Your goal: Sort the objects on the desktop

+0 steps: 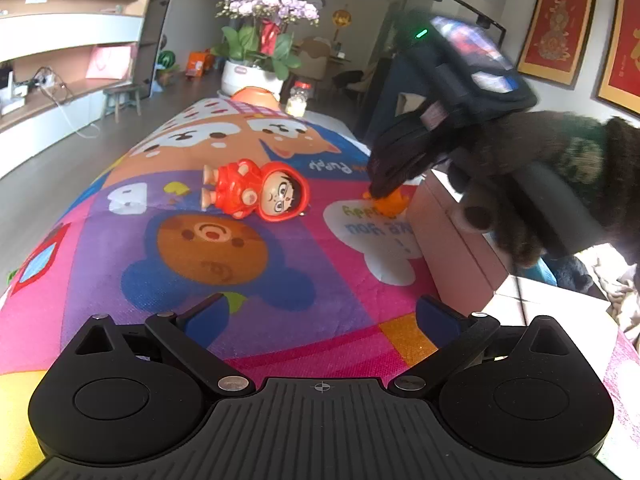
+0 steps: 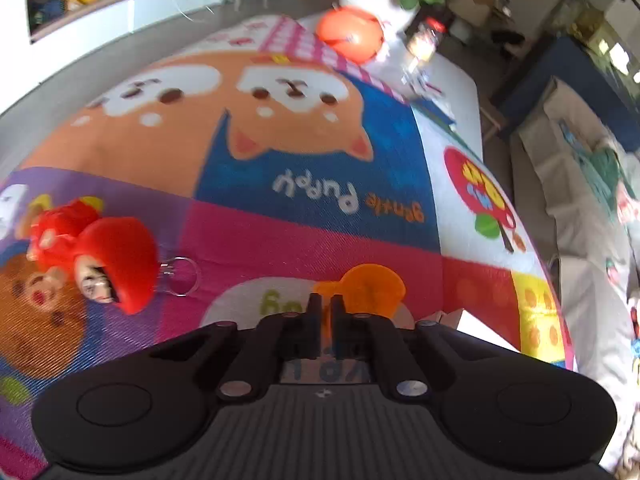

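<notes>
left gripper (image 1: pixel 320 316): jaws spread wide, empty | right gripper (image 2: pixel 326 308): tilted down, jaws apparently closed together

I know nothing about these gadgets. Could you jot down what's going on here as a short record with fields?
Surface: colourful cartoon mat
Red hooded figurine: lying on its side on the mat, untouched; key ring attached
Small orange piece: on the mat, beside a pink box
Right tool: fingers closed, tips at the orange piece; a firm hold cannot be confirmed
Left tool: open, nothing between its fingers, over the mat
Far end of mat: orange bowl, glass jar
</notes>
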`<state>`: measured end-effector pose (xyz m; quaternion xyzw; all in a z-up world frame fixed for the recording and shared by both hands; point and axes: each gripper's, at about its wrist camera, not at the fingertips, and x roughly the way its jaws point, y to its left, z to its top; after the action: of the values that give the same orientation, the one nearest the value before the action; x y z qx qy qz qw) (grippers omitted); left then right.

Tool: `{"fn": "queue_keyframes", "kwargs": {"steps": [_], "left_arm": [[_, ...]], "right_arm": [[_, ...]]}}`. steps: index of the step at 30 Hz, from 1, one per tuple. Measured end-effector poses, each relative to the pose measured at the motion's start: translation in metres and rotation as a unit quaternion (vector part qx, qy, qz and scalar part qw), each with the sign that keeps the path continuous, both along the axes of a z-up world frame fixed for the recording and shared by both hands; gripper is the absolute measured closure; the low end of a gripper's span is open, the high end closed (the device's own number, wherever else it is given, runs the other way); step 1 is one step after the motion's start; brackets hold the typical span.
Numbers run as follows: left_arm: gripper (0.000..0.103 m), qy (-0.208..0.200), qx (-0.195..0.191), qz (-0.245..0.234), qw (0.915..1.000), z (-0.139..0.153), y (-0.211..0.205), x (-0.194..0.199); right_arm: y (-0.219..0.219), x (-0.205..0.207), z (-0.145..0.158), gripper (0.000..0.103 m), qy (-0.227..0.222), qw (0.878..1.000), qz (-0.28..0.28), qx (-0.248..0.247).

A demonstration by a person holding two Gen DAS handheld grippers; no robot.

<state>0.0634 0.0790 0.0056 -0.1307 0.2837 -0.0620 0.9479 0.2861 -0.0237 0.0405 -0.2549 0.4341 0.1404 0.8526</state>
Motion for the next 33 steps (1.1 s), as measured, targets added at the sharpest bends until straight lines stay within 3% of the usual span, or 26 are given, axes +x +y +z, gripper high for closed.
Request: {"fn": "queue_keyframes", "kwargs": {"steps": [4, 9, 14, 16, 17, 19, 23, 25, 29, 33], "left_arm": [[0.001, 0.001, -0.001, 0.0, 1.0, 0.0, 0.0, 0.0], [0.001, 0.006, -0.006, 0.008, 0.9999, -0.001, 0.001, 0.001], [0.001, 0.01, 0.01, 0.013, 0.9998, -0.001, -0.003, 0.002], [0.001, 0.016, 0.022, 0.014, 0.9995, 0.0, -0.004, 0.007], [0.001, 0.017, 0.03, 0.016, 0.9993, 0.001, -0.006, 0.009], [0.001, 0.003, 0.067, 0.031, 0.9973, 0.008, -0.008, 0.016], [0.0, -0.045, 0.139, 0.084, 0.9857, 0.026, -0.011, 0.044], [0.0, -0.042, 0.186, 0.108, 0.9757, 0.026, -0.014, 0.071], [0.0, 0.001, 0.182, 0.108, 0.9773, 0.014, -0.01, 0.116], [0.0, 0.007, 0.195, 0.111, 0.9745, 0.004, -0.008, 0.131]], "right_arm": [[-0.021, -0.032, 0.038, 0.103, -0.03, 0.998, 0.018, 0.059], [-0.077, -0.111, 0.1, 0.103, -0.053, 0.984, 0.048, 0.161], [-0.152, -0.173, 0.131, 0.102, -0.079, 0.973, 0.014, 0.214], [-0.178, -0.188, 0.128, 0.097, -0.088, 0.972, -0.015, 0.218], [-0.187, -0.194, 0.123, 0.083, -0.097, 0.973, -0.029, 0.208], [-0.201, -0.203, 0.112, 0.065, -0.109, 0.974, -0.056, 0.19], [-0.208, -0.195, 0.101, 0.065, -0.105, 0.975, -0.065, 0.186], [-0.203, -0.187, 0.1, 0.063, -0.098, 0.973, -0.056, 0.2], [-0.185, -0.172, 0.098, 0.051, -0.092, 0.973, -0.037, 0.208], [-0.156, -0.146, 0.096, 0.044, -0.072, 0.976, -0.025, 0.205]]}}
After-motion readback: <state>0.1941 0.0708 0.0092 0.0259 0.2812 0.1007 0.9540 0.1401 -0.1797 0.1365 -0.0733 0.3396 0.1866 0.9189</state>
